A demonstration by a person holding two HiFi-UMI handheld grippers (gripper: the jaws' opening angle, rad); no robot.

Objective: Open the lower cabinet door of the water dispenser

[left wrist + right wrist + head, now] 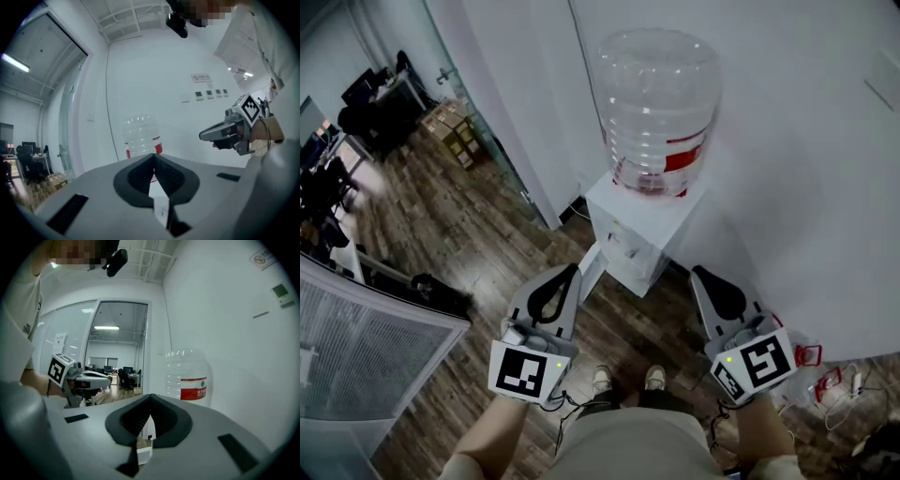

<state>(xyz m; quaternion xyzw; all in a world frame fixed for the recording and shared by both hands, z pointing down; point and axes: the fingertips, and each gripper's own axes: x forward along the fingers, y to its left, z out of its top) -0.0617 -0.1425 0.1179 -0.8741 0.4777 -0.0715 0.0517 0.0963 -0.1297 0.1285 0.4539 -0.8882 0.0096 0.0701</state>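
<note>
2 claws are held out level in front of the person, and neither carries anything. The left claw [573, 274] has its jaws pressed together tip to tip. The right claw [697, 274] is closed the same way, with only air past its tips.

The water dispenser [630, 225] stands on the wooden floor [441, 234] at 12 o'clock from the person's shoes [654, 377]. It backs onto the white wall [787, 169] and has a large clear bottle [658, 108] upended on top. The claws flank it, the left at about 7 o'clock of its base and the right at about 5 o'clock, both apart from it.

The lower cabinet door sits low on the dispenser's front, mostly hidden from this steep angle. A white panel edge [591, 267] on its 9 o'clock side may be that door standing ajar, though this cannot be settled. Closed claws held this high look like a resting posture, since reaching so low a door would likely need a crouch.
</note>
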